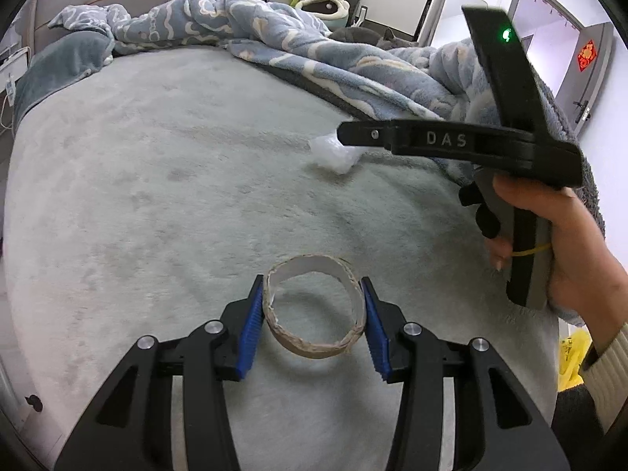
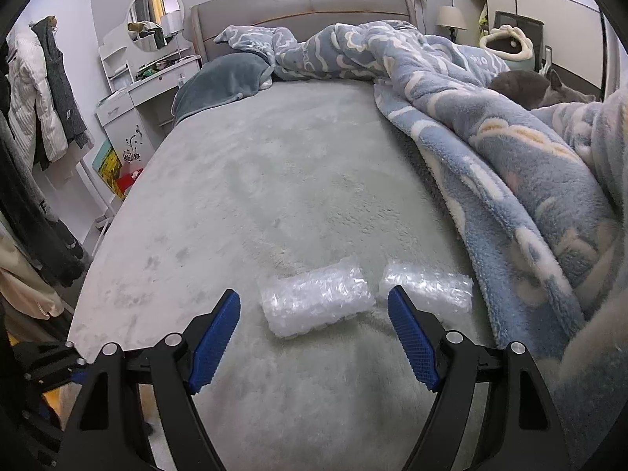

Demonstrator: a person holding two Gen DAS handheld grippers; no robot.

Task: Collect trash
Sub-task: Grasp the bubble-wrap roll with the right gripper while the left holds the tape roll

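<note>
Bed (image 2: 274,180): pale grey-green plush cover, bare across its middle; carries all the trash listed below.
Dark teal pillow (image 2: 219,82): at the head of the bed, toward its left corner.
Left gripper (image 1: 312,310): near the foot edge of the bed; blue pads (image 1: 251,322) pressed on either side of the cardboard ring, clamped on it.
Cardboard ring (image 1: 314,347): a short brown tube end, ragged along its rim, hollow side facing the camera; held between the left gripper's pads at the foot edge, the bed cover showing through its middle.
Right gripper (image 2: 314,333): low over the bed toward the foot edge, right of centre; jaws spread wide apart, holding nothing. In the left wrist view it shows from the side (image 1: 345,135), its tip over the wrap.
Bubble wrap roll (image 2: 316,300): clear, lying on the bed between and just beyond the right gripper's blue pads, touching neither.
Second bubble wrap piece (image 2: 428,288): just beside the roll, against the edge of the blanket.
Right hand (image 1: 565,243): wrapped round the right gripper's handle.
Blue patterned fleece blanket (image 2: 490,149): heaped along the right side of the bed and across the head.
Grey cat (image 2: 537,86): lying on the blanket near the far right corner.
</note>
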